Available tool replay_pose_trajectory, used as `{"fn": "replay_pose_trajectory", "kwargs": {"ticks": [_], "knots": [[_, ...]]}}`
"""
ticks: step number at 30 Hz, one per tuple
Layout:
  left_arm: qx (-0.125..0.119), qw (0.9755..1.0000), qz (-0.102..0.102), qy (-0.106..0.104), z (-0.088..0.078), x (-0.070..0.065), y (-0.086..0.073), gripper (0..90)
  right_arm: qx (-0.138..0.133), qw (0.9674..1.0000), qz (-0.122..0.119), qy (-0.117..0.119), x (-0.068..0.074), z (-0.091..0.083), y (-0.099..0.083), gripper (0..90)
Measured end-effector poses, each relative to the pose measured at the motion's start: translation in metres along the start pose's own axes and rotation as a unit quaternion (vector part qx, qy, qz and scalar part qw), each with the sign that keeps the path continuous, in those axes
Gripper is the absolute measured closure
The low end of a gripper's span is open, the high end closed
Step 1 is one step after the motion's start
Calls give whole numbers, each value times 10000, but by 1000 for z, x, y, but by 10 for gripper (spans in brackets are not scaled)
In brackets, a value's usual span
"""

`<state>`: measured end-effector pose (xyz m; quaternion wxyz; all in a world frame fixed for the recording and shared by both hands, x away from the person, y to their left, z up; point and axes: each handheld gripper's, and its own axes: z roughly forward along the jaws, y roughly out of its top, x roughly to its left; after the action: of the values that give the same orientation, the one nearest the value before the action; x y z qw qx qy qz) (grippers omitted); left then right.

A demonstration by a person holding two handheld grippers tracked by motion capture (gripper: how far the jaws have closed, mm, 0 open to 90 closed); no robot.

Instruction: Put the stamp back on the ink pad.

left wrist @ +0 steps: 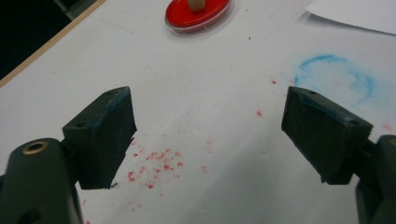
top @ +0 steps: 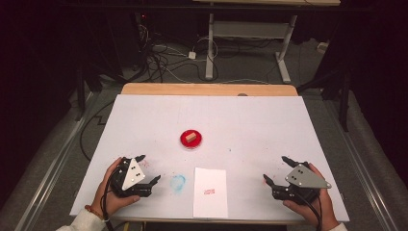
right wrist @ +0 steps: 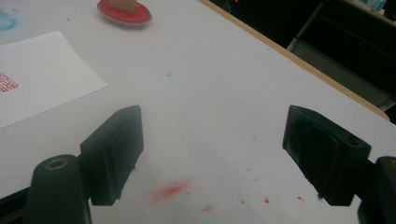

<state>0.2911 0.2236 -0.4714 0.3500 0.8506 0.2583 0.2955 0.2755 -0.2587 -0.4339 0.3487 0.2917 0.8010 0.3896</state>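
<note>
Red and round, a shallow dish point(top: 191, 139) sits near the middle of the white table point(top: 250, 125), and in it we see a small tan block point(top: 190, 137). Between the dish and the near edge lies a white paper sheet point(top: 210, 191) bearing a red stamp mark point(top: 209, 191), with a blue smudged ring point(top: 177, 182) just beside its left edge. Near the front left corner our left gripper point(top: 149, 169) rests with jaws wide apart, holding nothing; near the front right corner the right gripper point(top: 275, 169) is likewise spread and empty. Red flecks point(left wrist: 156, 163) dot the table between the left jaws.
</note>
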Motion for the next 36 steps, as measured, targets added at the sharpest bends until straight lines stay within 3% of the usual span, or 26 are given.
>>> {"fn": "replay_pose_trajectory", "kwargs": {"ticks": [22,36], "knots": [[71,9996,226,-129,4,-7,3,170,8,10000,-62,-9,3,-2,2,204],[96,9997,210,-124,4,-7,3,170,45,10000,-82,22,4,0,1,204]]}}
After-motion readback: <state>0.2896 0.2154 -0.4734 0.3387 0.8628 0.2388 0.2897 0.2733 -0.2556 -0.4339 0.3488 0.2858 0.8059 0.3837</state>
